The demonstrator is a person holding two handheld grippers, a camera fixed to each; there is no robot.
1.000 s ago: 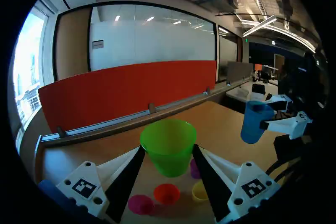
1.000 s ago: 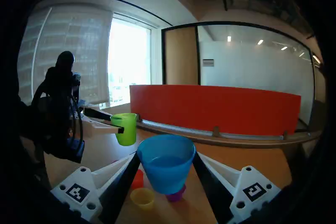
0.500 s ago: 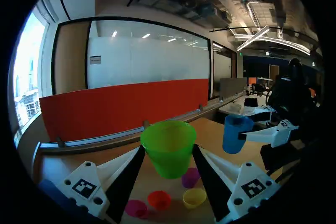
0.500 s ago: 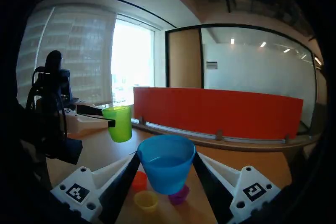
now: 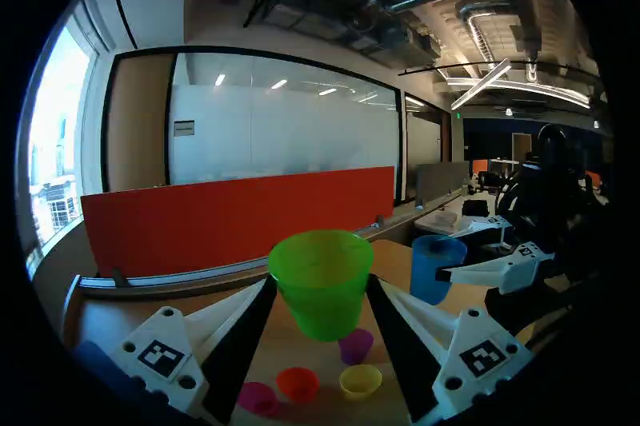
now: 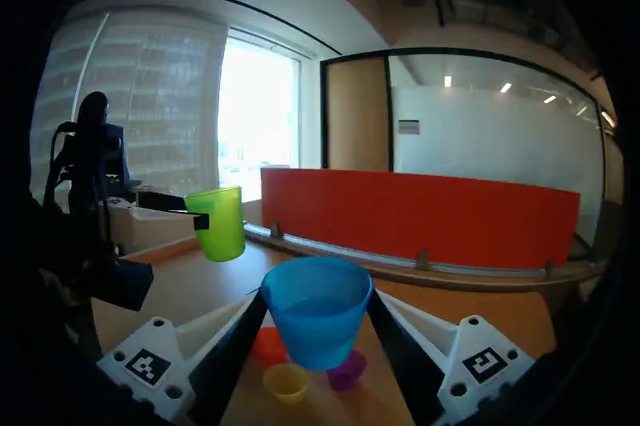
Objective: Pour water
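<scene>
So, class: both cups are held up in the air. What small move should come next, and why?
Probably bring the blue cup across to the green cup: it holds water, stands upright, and the cups are well apart, so tilting now would spill.

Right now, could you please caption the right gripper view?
Right gripper holds a blue cup of water above small cups.

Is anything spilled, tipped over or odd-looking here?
Nothing stands out. The blue cup and the green cup are held upright, and the small cups stand upright on a dry-looking table.
</scene>
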